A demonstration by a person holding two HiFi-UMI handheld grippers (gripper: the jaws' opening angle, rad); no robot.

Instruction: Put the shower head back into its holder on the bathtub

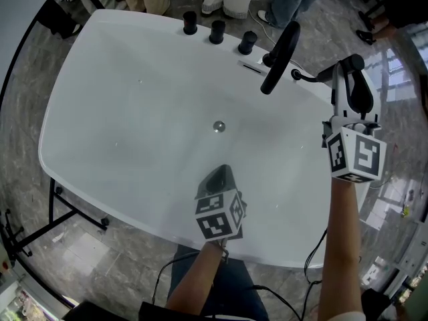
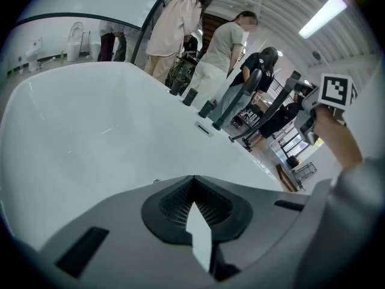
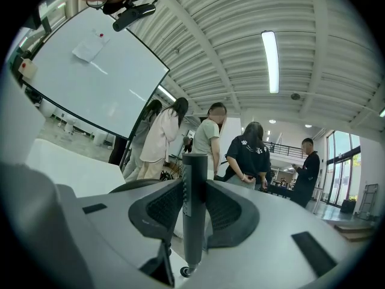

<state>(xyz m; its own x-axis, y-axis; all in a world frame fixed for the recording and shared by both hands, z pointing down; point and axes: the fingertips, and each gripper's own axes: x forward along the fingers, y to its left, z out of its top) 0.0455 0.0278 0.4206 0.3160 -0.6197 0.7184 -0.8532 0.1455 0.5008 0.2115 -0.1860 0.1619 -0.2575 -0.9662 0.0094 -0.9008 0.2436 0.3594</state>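
Two hand-held grippers are at the white bathtub (image 1: 134, 99). The right hand-held gripper (image 3: 194, 188), near the tub's far right corner, is clenched on the black shower head (image 1: 281, 52), with a ribbed pad against each side of the stem. The shower head stands on the far rim, its lower end meeting the small ring of the holder (image 3: 185, 271). Three black knobs (image 1: 217, 31) line the far edge just left of it. The left hand-held gripper (image 2: 194, 185) hangs over the near half of the basin, jaws pressed together with nothing between them. The drain (image 1: 219, 126) sits mid-basin. Several people (image 3: 207, 137) stand beyond the far edge.
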